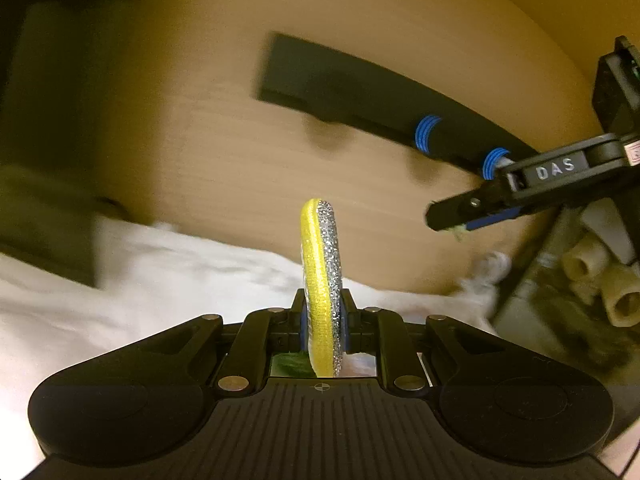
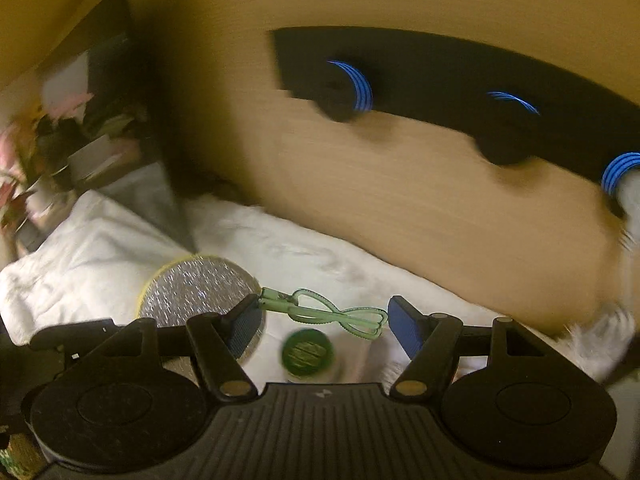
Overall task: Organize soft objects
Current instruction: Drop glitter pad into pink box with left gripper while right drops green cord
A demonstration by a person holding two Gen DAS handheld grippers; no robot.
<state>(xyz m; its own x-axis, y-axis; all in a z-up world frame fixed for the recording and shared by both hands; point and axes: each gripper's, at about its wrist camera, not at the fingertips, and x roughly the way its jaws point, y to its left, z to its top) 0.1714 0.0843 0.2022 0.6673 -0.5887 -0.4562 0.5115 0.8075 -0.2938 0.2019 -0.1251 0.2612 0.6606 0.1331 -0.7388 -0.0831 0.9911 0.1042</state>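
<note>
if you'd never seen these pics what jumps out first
The round yellow and silver glitter sponge stands on edge in the middle, pinched in the left tongs. Behind it a black rack with blue-ringed pegs runs across the wooden wall. The right tongs stand open over white fluffy fabric, where a green loop and a round green lid lie.

A wooden panel [image 2: 400,200] closes off the far side, and its black rack [image 2: 460,76] with 3 blue-ringed pegs [image 2: 362,90] juts toward the near side. Between the panel and the grippers, the white cloth [image 2: 300,252] lies mostly bare. Rolled items [image 1: 616,280] crowd the right, clutter [image 2: 60,140] the left.
</note>
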